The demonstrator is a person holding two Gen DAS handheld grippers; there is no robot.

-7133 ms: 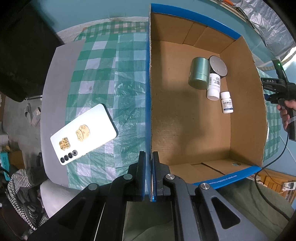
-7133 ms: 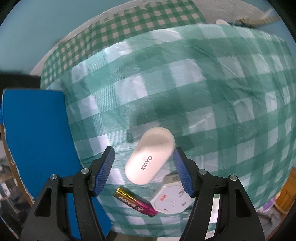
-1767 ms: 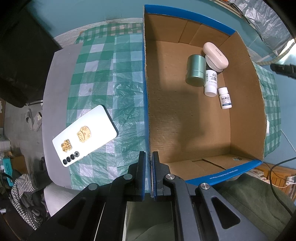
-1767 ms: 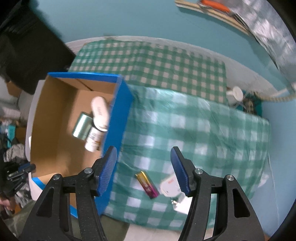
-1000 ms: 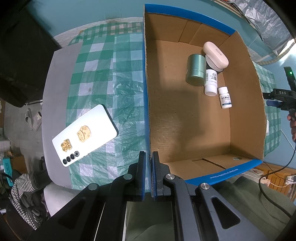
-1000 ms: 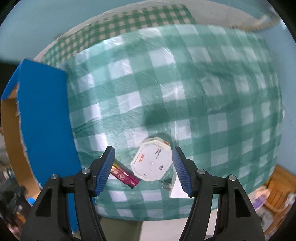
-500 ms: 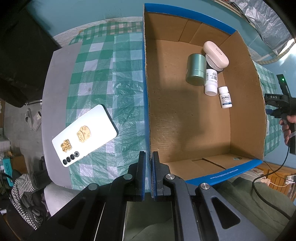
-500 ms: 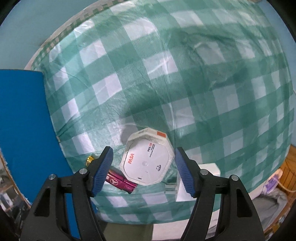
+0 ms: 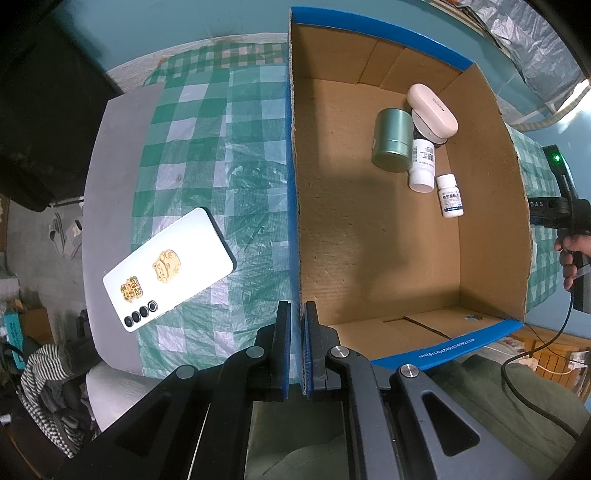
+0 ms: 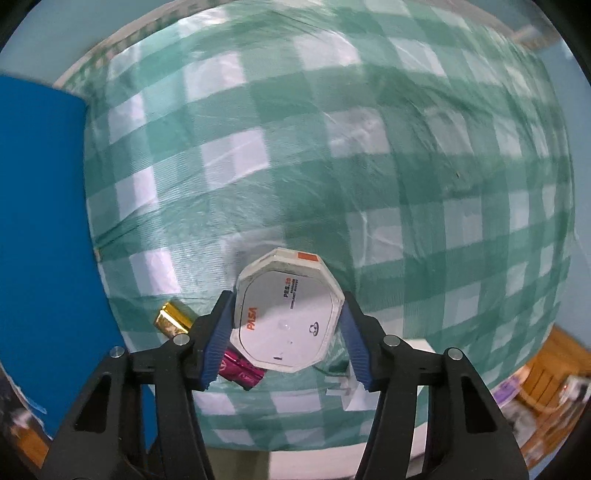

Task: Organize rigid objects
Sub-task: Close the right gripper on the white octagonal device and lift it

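Right gripper (image 10: 284, 328) lowered around octagonal box (image 10: 286, 314), jaws closing; left gripper (image 9: 296, 317) clenched on carton wall (image 9: 293, 184).

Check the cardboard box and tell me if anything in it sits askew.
The white case in the box's far corner lies tilted, propped on a dark round object and the taller white bottle instead of flat. The green tin and small bottle lie on their sides.

A teal wall (image 9: 166, 33) stands far; green-checked cloth (image 10: 332, 166) covers the worktop; perhaps slippers (image 9: 64, 236) on the left floor.
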